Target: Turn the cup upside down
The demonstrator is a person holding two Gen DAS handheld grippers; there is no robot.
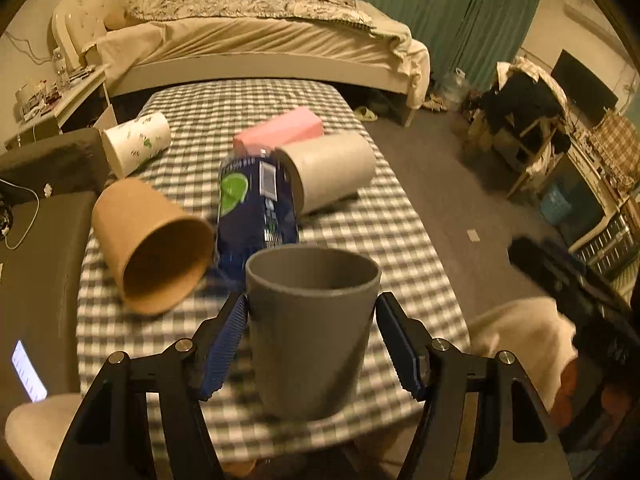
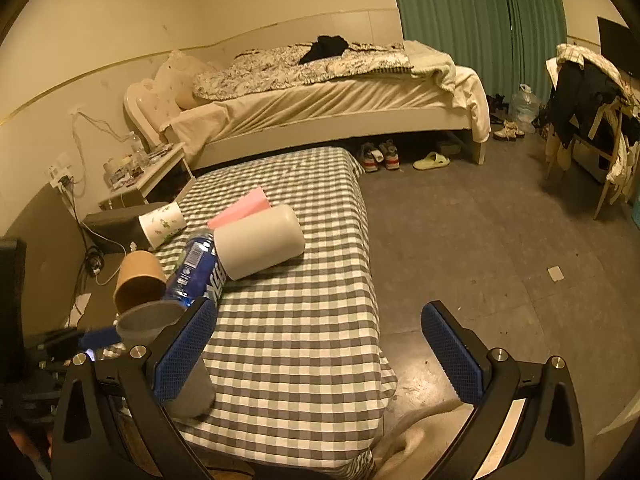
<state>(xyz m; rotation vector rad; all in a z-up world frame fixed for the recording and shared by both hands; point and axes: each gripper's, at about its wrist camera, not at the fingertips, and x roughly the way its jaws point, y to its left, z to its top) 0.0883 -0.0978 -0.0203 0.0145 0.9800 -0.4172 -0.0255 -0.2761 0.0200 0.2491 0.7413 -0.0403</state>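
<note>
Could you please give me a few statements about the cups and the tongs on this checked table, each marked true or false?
1. The grey cup stands mouth up between the left tongs. True.
2. The brown paper cup stands upright. False: it lies on its side, mouth toward the camera.
3. The right tongs grip the blue bottle. False: they are open and hold nothing.
4. A pink block lies behind the beige cup. True.
5. The white floral cup sits inside the brown one. False: they lie apart.

Brown cup (image 1: 154, 250), blue bottle (image 1: 254, 210), beige tumbler (image 1: 330, 170), pink sponge (image 1: 280, 128) on checkered tablecloth (image 1: 380, 216).
</note>
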